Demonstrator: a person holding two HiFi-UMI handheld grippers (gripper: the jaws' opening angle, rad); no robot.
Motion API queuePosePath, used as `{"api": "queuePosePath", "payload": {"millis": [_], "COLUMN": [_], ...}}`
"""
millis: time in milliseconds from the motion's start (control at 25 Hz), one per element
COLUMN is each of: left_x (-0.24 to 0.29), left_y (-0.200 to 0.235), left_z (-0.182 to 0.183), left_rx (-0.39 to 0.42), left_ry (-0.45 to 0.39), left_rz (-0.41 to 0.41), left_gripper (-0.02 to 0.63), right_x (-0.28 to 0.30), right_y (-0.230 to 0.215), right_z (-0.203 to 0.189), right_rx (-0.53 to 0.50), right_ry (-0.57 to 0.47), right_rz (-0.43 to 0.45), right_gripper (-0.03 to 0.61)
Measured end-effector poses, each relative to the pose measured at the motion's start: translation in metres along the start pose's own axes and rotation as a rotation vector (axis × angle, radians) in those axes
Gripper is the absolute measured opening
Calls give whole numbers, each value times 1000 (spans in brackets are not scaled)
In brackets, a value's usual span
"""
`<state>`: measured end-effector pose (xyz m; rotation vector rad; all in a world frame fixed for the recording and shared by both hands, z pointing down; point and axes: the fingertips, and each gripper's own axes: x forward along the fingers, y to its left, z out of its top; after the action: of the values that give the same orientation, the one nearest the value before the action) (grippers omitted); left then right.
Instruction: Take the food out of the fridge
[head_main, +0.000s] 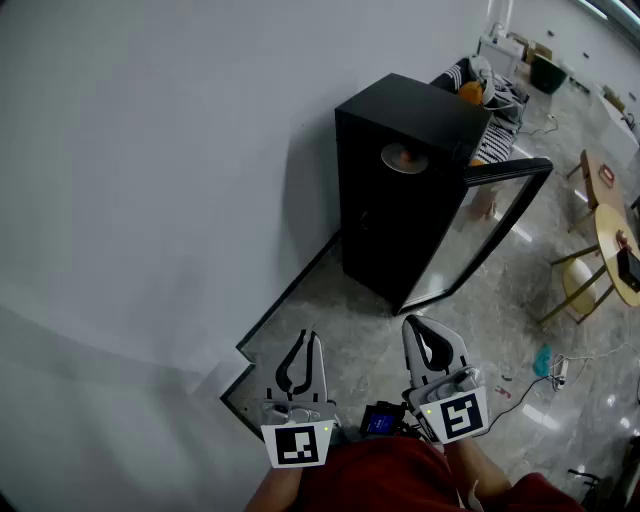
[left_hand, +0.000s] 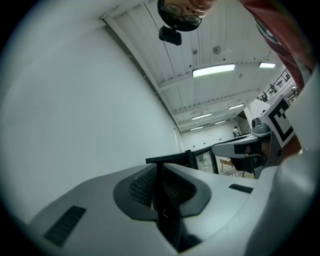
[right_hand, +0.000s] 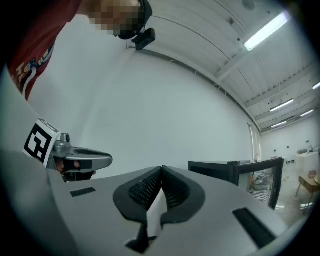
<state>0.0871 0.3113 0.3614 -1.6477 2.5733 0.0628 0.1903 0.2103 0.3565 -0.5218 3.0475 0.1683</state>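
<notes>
A black fridge stands against the white wall, its glass door swung open to the right. A round brownish thing shows near the fridge's top; I cannot tell whether it lies on top or inside. Both grippers are held low, well short of the fridge and pointing toward it. My left gripper is shut with nothing between its jaws, and so is my right gripper. The left gripper view has the shut left gripper with the fridge beyond. In the right gripper view the shut right gripper lies left of the fridge.
A white wall with a dark baseboard and a jutting corner runs along the left. To the right stand a yellow round table and chairs. Cables and a small teal thing lie on the marble floor. Clutter sits behind the fridge.
</notes>
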Motion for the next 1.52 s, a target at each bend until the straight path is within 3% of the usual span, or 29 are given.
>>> {"api": "queuePosePath", "payload": {"millis": [240,760,1240,1520], "left_x": [-3,-5,6,16], "left_y": [-8,-35,-108,-147], "left_z": [3,8,8,3], "left_rx": [-13,-7,-1,-26], "left_ry": [6,16,34,55], "left_rz": [-6,16,-23,-45], "left_gripper": [43,43,43,43], "right_x": [-4,-20,-66,-86], "right_y": [-1,-18,-71,-106], "right_z": [15,13,7,7], "right_rx": [45,46,44,93], "right_ry": [-34,-40,-9,-68], "right_rz": [-24,8,-4,-63], "right_gripper": [20,21,21,21]}}
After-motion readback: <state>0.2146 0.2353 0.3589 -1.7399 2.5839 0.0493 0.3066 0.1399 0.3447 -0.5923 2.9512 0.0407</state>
